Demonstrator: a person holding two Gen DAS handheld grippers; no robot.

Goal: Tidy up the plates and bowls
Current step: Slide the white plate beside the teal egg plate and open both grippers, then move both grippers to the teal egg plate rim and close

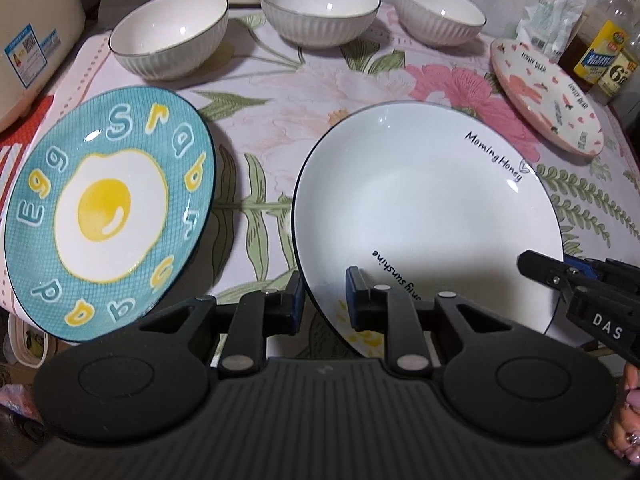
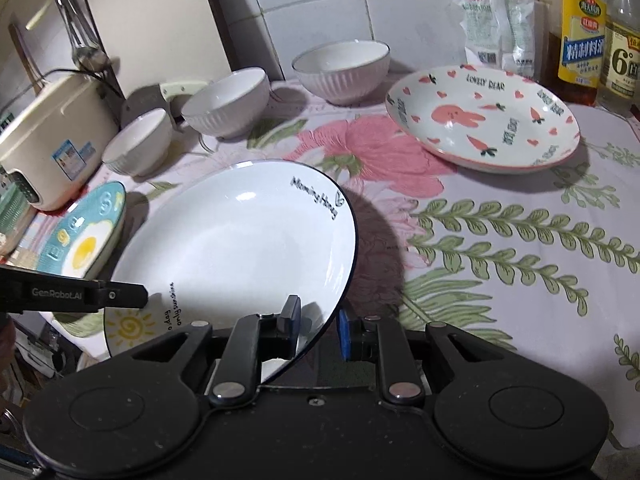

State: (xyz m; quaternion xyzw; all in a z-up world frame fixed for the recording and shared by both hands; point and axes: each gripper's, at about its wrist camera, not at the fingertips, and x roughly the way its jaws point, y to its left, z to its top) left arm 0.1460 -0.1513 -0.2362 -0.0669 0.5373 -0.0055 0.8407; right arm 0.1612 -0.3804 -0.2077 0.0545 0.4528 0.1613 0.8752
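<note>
A white plate (image 1: 424, 208) lettered "Morning Honey" is held tilted above the floral tablecloth; it also shows in the right wrist view (image 2: 232, 248). My left gripper (image 1: 324, 300) straddles its near left rim. My right gripper (image 2: 318, 330) straddles its near right rim, and its arm shows in the left wrist view (image 1: 560, 276). A blue egg plate (image 1: 108, 216) lies to the left. A pink bear plate (image 2: 484, 120) lies at the far right. Three white ribbed bowls (image 1: 168, 36) (image 1: 320, 4) (image 1: 440, 12) stand along the back.
A cream rice cooker (image 2: 48, 136) stands at the left edge. Oil and vinegar bottles (image 2: 580, 32) and white packets (image 2: 500, 24) stand at the back right by the tiled wall. A cutting board (image 2: 160, 20) leans at the back.
</note>
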